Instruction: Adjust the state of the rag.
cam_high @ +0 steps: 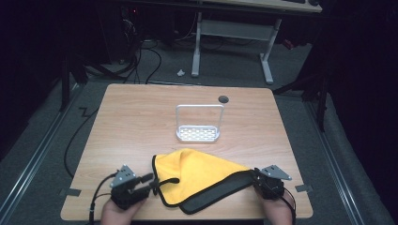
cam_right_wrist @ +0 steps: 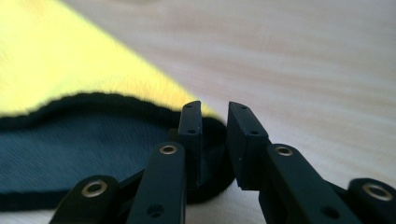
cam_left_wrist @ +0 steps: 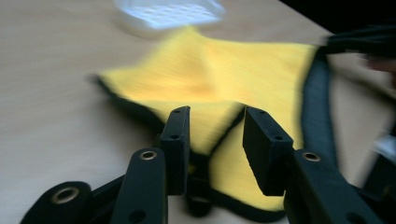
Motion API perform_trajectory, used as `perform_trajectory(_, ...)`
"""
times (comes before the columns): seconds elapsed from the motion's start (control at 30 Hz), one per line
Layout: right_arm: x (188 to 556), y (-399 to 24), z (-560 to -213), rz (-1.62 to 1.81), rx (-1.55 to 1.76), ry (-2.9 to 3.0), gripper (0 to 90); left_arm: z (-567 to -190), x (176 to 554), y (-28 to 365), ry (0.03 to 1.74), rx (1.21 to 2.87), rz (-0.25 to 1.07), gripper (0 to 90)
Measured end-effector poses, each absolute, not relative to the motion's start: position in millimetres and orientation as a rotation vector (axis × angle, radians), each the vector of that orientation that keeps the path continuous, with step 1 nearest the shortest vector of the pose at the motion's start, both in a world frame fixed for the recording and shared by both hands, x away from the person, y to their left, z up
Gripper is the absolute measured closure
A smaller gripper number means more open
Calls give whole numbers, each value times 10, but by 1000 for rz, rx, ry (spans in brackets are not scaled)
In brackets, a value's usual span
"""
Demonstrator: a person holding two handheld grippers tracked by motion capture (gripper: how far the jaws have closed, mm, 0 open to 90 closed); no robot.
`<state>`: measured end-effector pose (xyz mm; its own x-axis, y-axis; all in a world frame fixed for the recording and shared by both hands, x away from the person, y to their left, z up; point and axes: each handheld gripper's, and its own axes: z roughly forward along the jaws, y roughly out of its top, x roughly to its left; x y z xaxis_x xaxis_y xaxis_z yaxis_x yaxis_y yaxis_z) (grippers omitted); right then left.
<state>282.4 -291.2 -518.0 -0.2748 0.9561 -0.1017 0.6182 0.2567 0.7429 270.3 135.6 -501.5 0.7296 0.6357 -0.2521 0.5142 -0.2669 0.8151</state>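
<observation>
A yellow cloth (cam_high: 197,176) with a black border and black underside lies folded on the wooden table (cam_high: 136,117) near its front edge. My left gripper (cam_high: 152,180) sits at the cloth's left edge. In the left gripper view its jaws (cam_left_wrist: 215,116) stand open, with the yellow cloth (cam_left_wrist: 233,65) and its black hem just beyond the tips. My right gripper (cam_high: 256,176) rests at the cloth's right corner. In the right gripper view the jaws (cam_right_wrist: 215,109) stand a little apart over the black corner (cam_right_wrist: 84,140), and the pads do not press on it.
A white wire rack (cam_high: 198,133) with a tall loop handle stands at the table's middle, behind the cloth. A dark cable hole (cam_high: 223,99) sits near the back edge. Another desk's legs (cam_high: 197,42) and cables lie on the floor beyond.
</observation>
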Motion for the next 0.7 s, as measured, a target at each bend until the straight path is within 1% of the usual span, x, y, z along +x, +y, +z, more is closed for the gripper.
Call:
perform_trajectory(0.03,2836,-2905,-5211,776,1426,2007,777,-5054,2659,1256,853,1981,140,621)
perform_trajectory(0.07,2828,-2879,-5241,765,1429,2035,796,-5096,2638,1158,844,2042,151,647)
perform_trajectory(0.1,2828,-2879,-5241,765,1429,2035,796,-5143,2634,1085,843,2092,174,647)
perform_trajectory(0.17,2802,-2839,-5226,780,1430,2070,800,-5243,2664,1025,860,2153,192,616)
perform_trajectory(0.2,2776,-2798,-5222,789,1430,2086,803,-5280,2674,1032,849,2147,198,597)
perform_trajectory(0.3,2665,-2657,-5222,821,1375,2151,805,-5291,2734,1090,861,2143,241,608)
perform_trajectory(0.4,2573,-2524,-5220,831,1327,2194,805,-5313,2789,1191,869,2139,330,733)
perform_trajectory(0.43,2558,-2488,-5217,839,1313,2213,803,-5314,2821,1233,881,2140,355,750)
perform_trajectory(0.53,2532,-2348,-5213,877,1271,2272,794,-5320,2952,1409,962,2110,402,764)
perform_trajectory(0.57,2523,-2258,-5206,912,1253,2305,774,-5324,2999,1475,991,2096,417,769)
perform_trajectory(0.63,2519,-2220,-5203,931,1244,2316,765,-5323,3093,1610,1060,2073,453,769)
perform_trajectory(0.7,2507,-2175,-5182,952,1225,2313,746,-5319,3173,1736,1127,2041,447,770)
